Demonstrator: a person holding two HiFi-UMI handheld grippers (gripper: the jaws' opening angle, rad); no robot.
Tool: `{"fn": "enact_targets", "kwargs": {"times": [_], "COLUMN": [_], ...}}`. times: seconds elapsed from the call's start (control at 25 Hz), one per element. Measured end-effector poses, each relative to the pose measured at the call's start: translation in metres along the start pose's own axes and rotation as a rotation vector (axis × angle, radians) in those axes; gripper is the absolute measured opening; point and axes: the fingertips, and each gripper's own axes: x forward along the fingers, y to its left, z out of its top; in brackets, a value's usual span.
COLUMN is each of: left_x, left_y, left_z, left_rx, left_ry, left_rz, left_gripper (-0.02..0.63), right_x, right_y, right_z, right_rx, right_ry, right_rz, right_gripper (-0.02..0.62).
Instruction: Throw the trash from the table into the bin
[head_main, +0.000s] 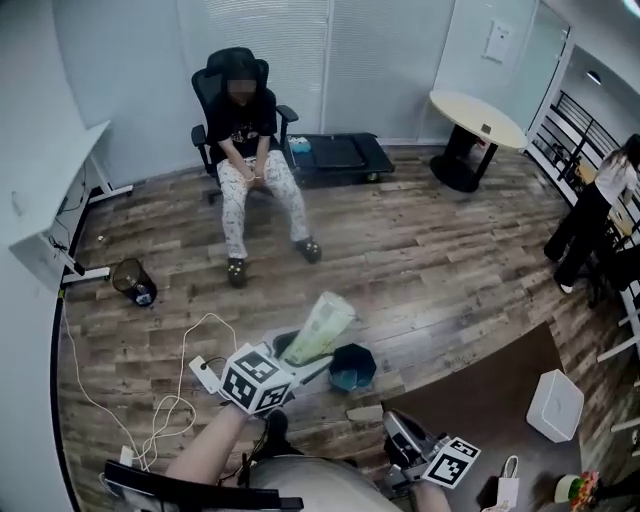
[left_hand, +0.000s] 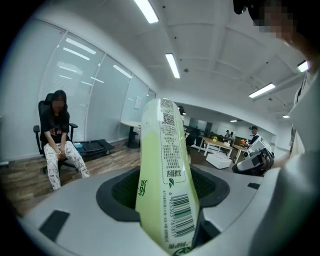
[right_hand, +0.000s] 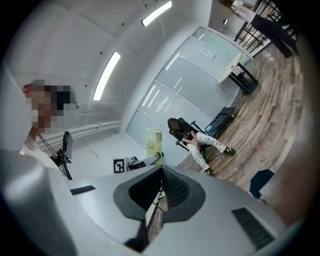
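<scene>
The left gripper is clamping a pale green packet that is jutting toward one o'clock from its jaws; the right gripper is hanging closed, empty.

Seated person: we see them in a black office chair near the back wall, hands in lap, pale patterned trousers, dark shoes on the floor.
Low black platform: flat on the floor just right of the chair, against the wall.
Round table: pale top on a black base, in the far right corner.
Standing person: at the right edge, pale top, dark trousers.
White cables: we see them loop over the wood floor to a white power strip.
White desk: along the left wall.
</scene>
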Motion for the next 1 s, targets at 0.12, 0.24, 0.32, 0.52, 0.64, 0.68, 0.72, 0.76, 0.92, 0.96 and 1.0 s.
{"fn": "enact_targets", "kwargs": {"times": [0.12, 0.24, 0.32, 0.52, 0.64, 0.68, 0.72, 0.76, 0.92, 0.96, 1.0], "left_x": [-0.03, -0.057, -0.07, -0.069, -0.055, -0.051, -0.046, -0.041, -0.02, -0.014, -0.008], "left_y": [0.06, 0.113, 0.141, 0.184, 0.204, 0.21, 0.217, 0.224, 0.242, 0.248, 0.255], "left_z": [0.001, -0.003, -0.012, -0.027, -0.027, -0.026, -0.024, -0.021, 0.0, 0.008, 0.015], "left_rx": [-0.015, -0.024, -0.041, -0.107, -0.128, -0.127, -0.124, -0.118, -0.097, -0.092, -0.088], "left_ry": [-0.017, -0.02, -0.022, -0.017, 0.001, 0.01, 0.021, 0.033, 0.073, 0.079, 0.082], "left_rz": [-0.013, -0.005, 0.001, -0.012, -0.023, -0.022, -0.019, -0.015, 0.016, 0.033, 0.052], "left_gripper": [0.29, 0.29, 0.29, 0.291, 0.291, 0.29, 0.29, 0.29, 0.29, 0.29, 0.291], "right_x": [0.074, 0.147, 0.19, 0.252, 0.268, 0.273, 0.279, 0.286, 0.307, 0.312, 0.318], "right_y": [0.017, 0.034, 0.043, 0.05, 0.028, 0.019, 0.011, 0.004, -0.018, -0.023, -0.028], "right_z": [-0.015, -0.025, -0.033, -0.035, -0.028, -0.024, -0.019, -0.012, 0.023, 0.032, 0.042], "right_rx": [-0.028, -0.044, -0.073, -0.125, -0.089, -0.069, -0.048, -0.026, 0.034, 0.037, 0.039], "right_ry": [0.059, 0.109, 0.144, 0.218, 0.23, 0.227, 0.22, 0.212, 0.198, 0.2, 0.204], "right_rz": [-0.007, 0.012, 0.036, 0.055, 0.023, 0.017, 0.018, 0.025, 0.081, 0.1, 0.117], "right_gripper": [0.009, 0.009, 0.009, 0.009, 0.009, 0.009, 0.009, 0.009, 0.009, 0.009, 0.009]}}
